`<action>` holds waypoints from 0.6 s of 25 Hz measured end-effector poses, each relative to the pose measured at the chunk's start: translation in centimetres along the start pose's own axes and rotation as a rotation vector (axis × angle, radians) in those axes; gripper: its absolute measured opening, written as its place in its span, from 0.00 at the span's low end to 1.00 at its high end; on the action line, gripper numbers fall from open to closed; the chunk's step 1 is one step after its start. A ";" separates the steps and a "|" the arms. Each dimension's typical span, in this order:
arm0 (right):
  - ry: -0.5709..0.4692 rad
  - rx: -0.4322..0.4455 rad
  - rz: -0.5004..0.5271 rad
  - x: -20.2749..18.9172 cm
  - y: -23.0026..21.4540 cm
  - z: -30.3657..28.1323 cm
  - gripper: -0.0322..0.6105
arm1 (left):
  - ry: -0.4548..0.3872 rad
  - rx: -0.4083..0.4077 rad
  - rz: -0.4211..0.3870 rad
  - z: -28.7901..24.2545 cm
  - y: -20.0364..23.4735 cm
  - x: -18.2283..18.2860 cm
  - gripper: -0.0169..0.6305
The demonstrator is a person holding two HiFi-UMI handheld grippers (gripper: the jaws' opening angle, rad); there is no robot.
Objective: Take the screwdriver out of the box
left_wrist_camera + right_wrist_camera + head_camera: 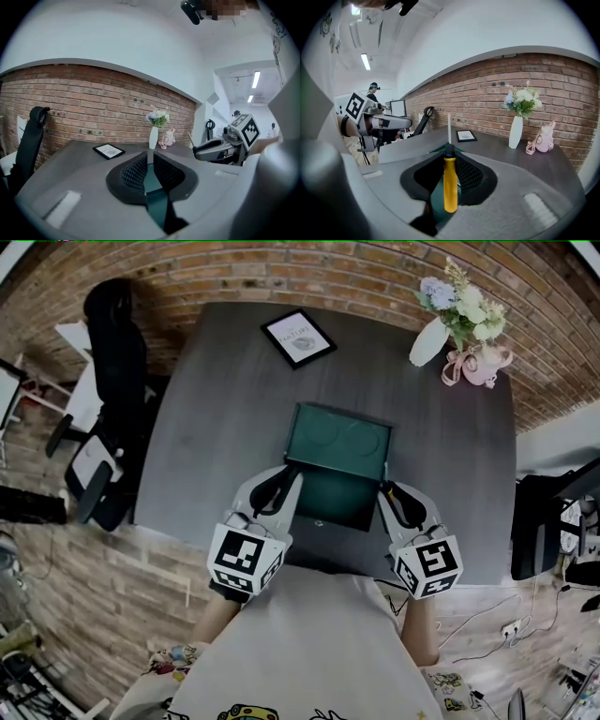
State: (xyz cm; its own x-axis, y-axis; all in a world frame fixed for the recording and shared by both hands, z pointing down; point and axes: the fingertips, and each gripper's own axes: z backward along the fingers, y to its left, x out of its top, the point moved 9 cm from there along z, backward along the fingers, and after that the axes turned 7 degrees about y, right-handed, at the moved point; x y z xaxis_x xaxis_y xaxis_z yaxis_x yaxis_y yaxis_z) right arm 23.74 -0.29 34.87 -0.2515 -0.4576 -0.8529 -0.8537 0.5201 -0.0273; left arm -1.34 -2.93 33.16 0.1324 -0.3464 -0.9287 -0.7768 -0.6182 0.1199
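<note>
— What does the screwdriver look like?

— The screwdriver [450,185] has a plain yellow handle with a short black collar above it. A thin bare metal shaft stands straight up past the jaws.

— And where is it?

— In the right gripper [449,158]. Its two fingers are closed on the handle, with a ribbed black pad on each side. That gripper sits at the right-hand rim of the open green box [330,498], which lies in the middle of the dark table [225,399].

— What about the other hand?

— The left gripper [149,165] is at the box's left side. Its fingers are drawn almost together, pinched on a thin green edge of the box that fills the slit between the pads.

— What is hard to make out?

— In the head view the screwdriver is nearly lost, because the right gripper's body covers the handle. I cannot tell whether the tool is wholly clear of the box. In the right gripper view some green shows under the handle, but the gripper's body hides the inside of the box. Only a sliver of green shows between the left fingers, so which part of the box they hold is unclear. The person's shirt [309,652] cuts off the table's near edge.
</note>
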 end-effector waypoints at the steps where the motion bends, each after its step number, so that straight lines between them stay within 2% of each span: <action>1: -0.015 -0.005 -0.020 -0.3 -0.1 0.3 0.17 | -0.001 -0.003 -0.003 0.0 -0.1 0.0 0.08; 5: -0.067 -0.015 -0.077 -1.1 -0.3 1.4 0.17 | -0.008 -0.005 -0.009 0.4 -0.5 0.1 0.06; 15: -0.125 -0.009 -0.109 -0.4 -0.9 2.6 0.17 | -0.032 -0.020 0.035 0.8 -0.9 -0.1 0.02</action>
State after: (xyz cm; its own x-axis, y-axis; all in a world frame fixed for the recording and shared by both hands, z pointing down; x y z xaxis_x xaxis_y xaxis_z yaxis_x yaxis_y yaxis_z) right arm 25.80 1.32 33.92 -0.0990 -0.4169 -0.9035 -0.8770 0.4656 -0.1188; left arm -1.17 -1.81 32.86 0.0852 -0.3456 -0.9345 -0.7683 -0.6199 0.1593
